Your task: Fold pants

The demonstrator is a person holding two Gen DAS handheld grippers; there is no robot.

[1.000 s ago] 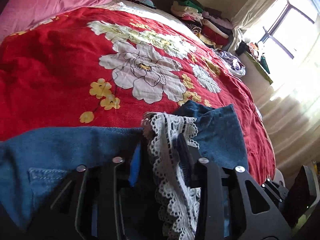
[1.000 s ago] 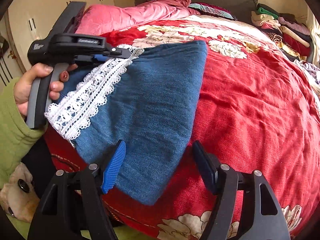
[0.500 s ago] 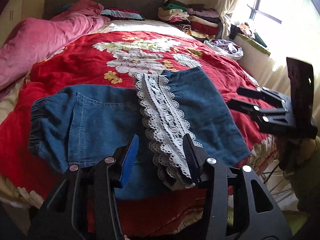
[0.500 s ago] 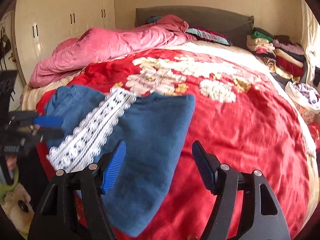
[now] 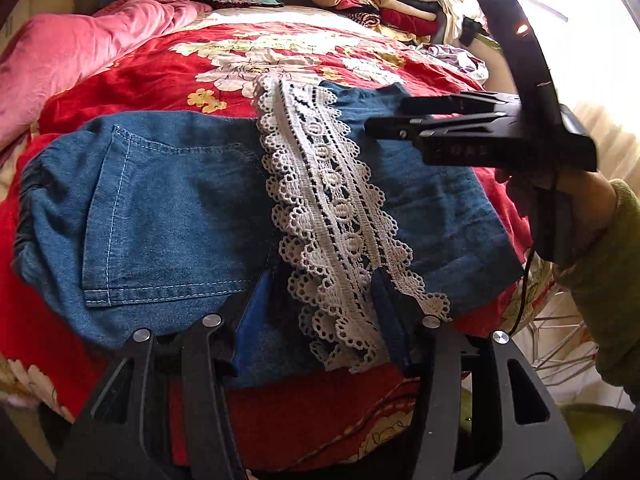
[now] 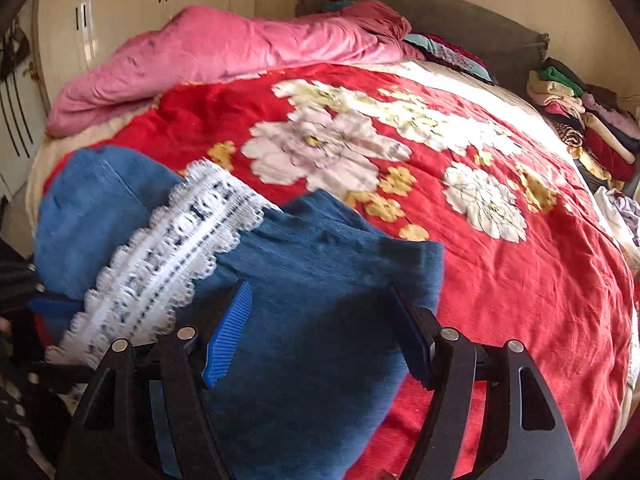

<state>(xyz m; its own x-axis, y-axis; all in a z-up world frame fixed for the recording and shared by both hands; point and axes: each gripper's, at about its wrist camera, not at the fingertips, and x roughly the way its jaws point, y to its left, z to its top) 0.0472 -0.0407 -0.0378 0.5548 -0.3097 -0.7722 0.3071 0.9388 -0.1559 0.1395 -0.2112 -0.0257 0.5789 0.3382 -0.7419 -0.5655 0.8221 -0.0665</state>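
Two layers of denim on the bed [image 5: 120, 80], near its front edge: pants [image 5: 160, 216] folded once, lace trim [image 5: 328, 216] running across the middle as the landmark.

Left of the lace: back pocket face up, gathered waistband at the far left, flat on the red flowered bedspread [image 5: 132, 92]. Further off to the left, a pink quilt [image 5: 60, 52] heaped along the bed's side.

At the lace itself: left hand-held gripper [image 5: 320, 300] straddling the near end of the trim, jaws opening, blue pads either side of the lace and apparently no longer pinching it. Nothing lifted; cloth lying slack.

Right of the lace: folded-over leg panel [image 6: 320, 280], plain blue, lying smooth. Right hand-held gripper [image 6: 324, 328] over that panel, jaws parted wide, empty, pads clear of the fabric. Held by a hand [image 5: 560, 208] in a green sleeve. Beyond, far right of the lace, a stack of folded clothes [image 5: 380, 4] by the headboard.

Step in hand, as a judgement: first fold just laid down, release under way. Next move likely a second fold, calling for a grip on both near corners, one each side of the lace, then a carry across toward the waistband with edges kept aligned. Risk: lace snagging on a pad while pulling away.
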